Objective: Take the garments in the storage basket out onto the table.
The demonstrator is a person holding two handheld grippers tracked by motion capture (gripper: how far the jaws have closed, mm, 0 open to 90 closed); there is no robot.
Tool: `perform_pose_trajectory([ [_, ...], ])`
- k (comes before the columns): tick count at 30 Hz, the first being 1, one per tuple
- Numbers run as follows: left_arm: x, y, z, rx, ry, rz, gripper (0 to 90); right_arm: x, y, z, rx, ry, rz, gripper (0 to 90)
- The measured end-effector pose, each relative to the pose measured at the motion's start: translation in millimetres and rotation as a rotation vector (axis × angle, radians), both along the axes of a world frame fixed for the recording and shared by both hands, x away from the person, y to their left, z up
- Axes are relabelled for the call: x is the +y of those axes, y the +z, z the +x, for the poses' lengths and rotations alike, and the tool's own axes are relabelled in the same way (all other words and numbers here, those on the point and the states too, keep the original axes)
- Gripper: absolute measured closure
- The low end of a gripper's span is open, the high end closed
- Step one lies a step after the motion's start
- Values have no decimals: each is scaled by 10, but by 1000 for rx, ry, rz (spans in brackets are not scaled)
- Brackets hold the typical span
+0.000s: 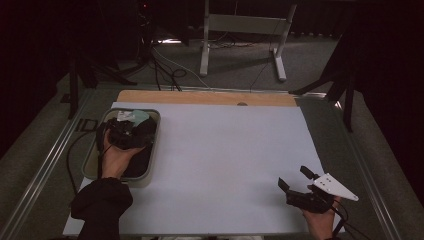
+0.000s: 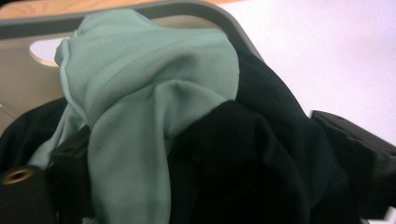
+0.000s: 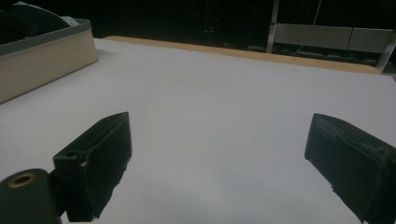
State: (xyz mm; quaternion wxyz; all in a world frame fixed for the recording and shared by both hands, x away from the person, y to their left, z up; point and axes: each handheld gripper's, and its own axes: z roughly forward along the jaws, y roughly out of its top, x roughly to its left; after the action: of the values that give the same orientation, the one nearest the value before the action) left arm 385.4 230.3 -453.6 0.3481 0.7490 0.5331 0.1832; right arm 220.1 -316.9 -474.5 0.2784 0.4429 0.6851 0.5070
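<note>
The left tool (image 1: 125,134) is sunk into a beige bin (image 1: 153,150) at the left of the white-covered counter (image 1: 220,160), among a heap of clothes: a black garment (image 2: 261,158) with a mint-green garment (image 2: 140,93) bunched over and behind it. In the left gripper view the cloth fills the space between the jaws; the right-hand jaw stands clear at the edge of the black fabric, but the left-hand one is mostly buried under the green folds, so the jaws sit spread around the bundle and whether they are actually pinching it cannot be told. From the high view the tool and the dark cloth merge into one black mass, with a little green and a pale scrap at the bin's far end. The right tool (image 1: 296,184) hovers low over the bare near-right part of the counter, its jaws wide apart and holding nothing, well away from the bin. The room beyond the counter is too dark to make out much.
</note>
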Motion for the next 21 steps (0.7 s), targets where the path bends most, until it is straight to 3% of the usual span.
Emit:
perform_pose_trajectory([
  [4,15,-2,4,31,-5,-17,304,-11,2,-1,-1,-3,2,72],
  [8,4,-9,10,51,-6,-1,427,-8,2,-1,-1,-3,0,71],
  [13,11,18,-6,44,-6,-1,584,-7,3,-2,-1,-3,-1,72],
  [21,76,82,-56,23,-14,-36,661,-15,2,-1,0,-4,1,72],
])
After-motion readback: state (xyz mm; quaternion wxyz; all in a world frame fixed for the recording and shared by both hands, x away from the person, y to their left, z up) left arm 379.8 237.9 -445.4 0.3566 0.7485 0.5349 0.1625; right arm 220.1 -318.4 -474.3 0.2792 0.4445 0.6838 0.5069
